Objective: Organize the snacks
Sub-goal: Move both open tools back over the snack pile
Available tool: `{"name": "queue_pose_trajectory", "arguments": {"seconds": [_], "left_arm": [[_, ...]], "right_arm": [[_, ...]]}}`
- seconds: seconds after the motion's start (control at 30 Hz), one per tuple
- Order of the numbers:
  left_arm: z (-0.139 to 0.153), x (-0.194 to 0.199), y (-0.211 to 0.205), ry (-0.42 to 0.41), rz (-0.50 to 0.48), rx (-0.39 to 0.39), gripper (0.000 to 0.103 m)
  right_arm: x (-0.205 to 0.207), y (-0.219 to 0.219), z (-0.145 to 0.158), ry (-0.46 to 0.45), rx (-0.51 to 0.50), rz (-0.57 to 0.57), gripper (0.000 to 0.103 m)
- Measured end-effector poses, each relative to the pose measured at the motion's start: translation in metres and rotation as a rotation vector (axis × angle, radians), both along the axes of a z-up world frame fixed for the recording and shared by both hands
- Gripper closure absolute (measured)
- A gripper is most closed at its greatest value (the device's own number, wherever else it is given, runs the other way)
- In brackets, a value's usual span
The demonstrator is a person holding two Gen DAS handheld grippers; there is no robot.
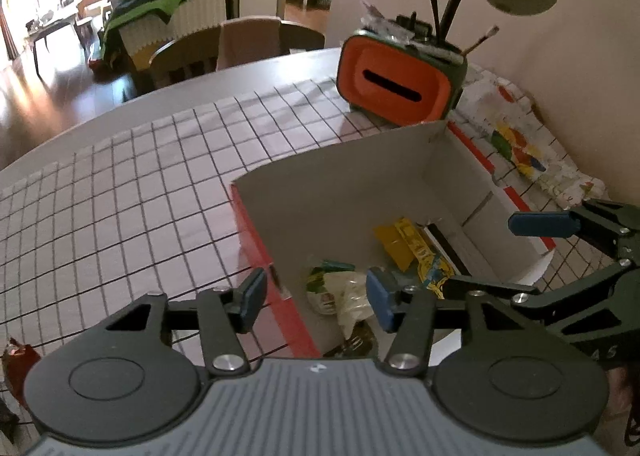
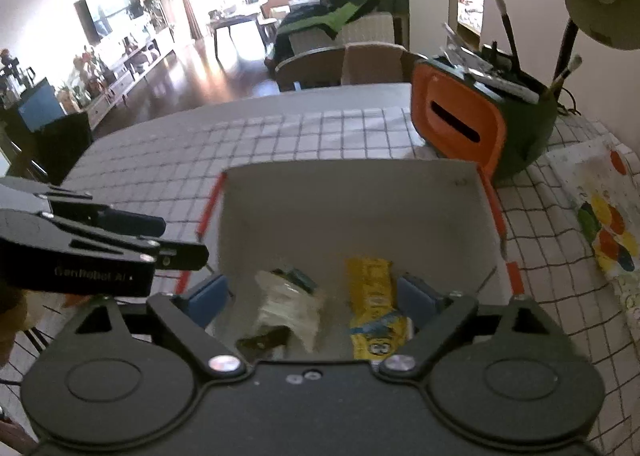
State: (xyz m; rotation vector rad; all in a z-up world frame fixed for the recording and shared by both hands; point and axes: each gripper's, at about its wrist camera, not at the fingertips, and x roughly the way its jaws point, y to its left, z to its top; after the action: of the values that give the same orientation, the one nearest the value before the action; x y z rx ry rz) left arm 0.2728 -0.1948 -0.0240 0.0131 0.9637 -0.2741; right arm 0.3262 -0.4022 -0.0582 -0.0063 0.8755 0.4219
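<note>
Here, the left gripper [image 1: 316, 298] and right gripper [image 2: 314, 296] hover with blue-padded fingers spread, holding nothing, above a red cardboard box [image 2: 352, 196] with plain grey walls on the checked tablecloth [image 1: 132, 192]. Inside lie a glossy yellow packet [image 2: 370, 296] right and a crinkled pale packet [image 2: 290, 306] left.

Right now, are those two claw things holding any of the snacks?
Left tool: open, holding nothing.
Right tool: open, holding nothing; the snacks lie in the box.
</note>
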Motion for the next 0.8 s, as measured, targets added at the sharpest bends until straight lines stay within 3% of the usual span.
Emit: {"name": "queue_pose_trajectory", "arguments": {"seconds": [0.4,0.8], "left_arm": [[0.023,-0.044,0.071,-0.099,0.042,-0.045,0.031],[0.022,-0.089,0.150,-0.159,0.131,-0.027,0.017]], "right_arm": [[-0.027,0.043,0.019,-0.052,0.107,0.008,0.000],[-0.050,0.116,0.016,-0.092,0.085,0.077,0.000]]}}
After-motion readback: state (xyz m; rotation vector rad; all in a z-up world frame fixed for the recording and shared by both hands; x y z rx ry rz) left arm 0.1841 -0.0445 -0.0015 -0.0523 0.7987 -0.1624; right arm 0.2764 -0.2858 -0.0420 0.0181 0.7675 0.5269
